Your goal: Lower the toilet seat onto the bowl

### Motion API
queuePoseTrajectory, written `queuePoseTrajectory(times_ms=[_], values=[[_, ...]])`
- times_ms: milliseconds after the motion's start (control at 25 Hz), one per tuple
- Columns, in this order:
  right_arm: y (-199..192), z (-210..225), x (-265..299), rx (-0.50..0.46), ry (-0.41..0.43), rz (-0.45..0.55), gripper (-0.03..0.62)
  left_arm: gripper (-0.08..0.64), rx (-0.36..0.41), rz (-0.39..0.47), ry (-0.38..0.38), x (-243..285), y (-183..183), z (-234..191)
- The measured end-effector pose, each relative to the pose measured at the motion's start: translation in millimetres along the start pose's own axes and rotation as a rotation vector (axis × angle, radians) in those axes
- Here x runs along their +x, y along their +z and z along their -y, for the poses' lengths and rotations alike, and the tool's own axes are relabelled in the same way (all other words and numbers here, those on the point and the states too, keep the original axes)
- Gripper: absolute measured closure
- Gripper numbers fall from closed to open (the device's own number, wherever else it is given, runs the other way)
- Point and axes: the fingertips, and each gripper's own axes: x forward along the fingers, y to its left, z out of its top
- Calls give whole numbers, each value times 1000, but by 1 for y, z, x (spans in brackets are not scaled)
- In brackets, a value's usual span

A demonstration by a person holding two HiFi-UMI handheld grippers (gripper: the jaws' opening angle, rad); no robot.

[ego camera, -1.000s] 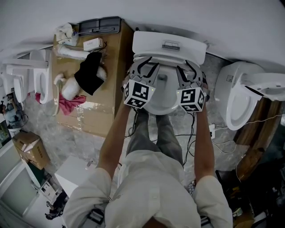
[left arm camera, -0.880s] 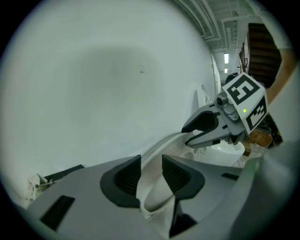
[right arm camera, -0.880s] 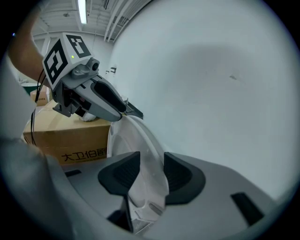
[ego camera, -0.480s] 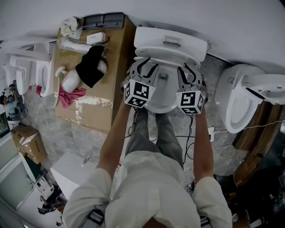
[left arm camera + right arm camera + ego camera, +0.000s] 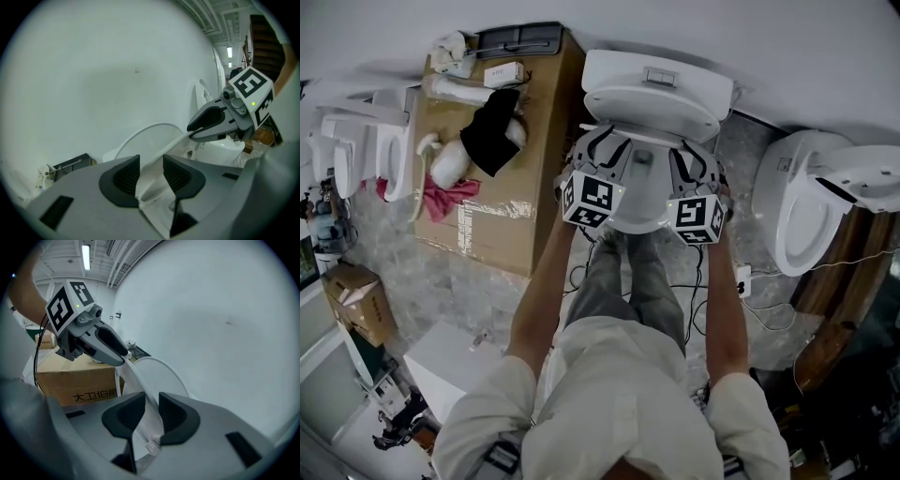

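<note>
**Seat-lowering, grasp stage.** The seat (image 5: 137, 380) stands raised, nearly upright just before the lid (image 5: 159, 377) and above the bowl (image 5: 639, 214). The right gripper (image 5: 151, 411), jaws just closing, pinches one side rim, while the left gripper (image 5: 151, 164), jaws lately eased wider, straddles the other rim without plainly pressing. The step should go best if the left grip is firmed first, then both sides swung down evenly about the hinge and held until the seat rests, not dropped. The only legible writing is "大卫伯…", printed on the box (image 5: 77, 380).
</note>
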Motion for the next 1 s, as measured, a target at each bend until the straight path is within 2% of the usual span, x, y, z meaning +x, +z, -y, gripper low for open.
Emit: queuePoseTrajectory(times_ms=[640, 1000], values=[[-23, -46, -30, 26, -31, -69, 483, 393, 5, 15, -83, -35, -39, 33], [-41, -76, -45, 36, -31, -107, 476, 391, 18, -3, -112, -53, -65, 54]])
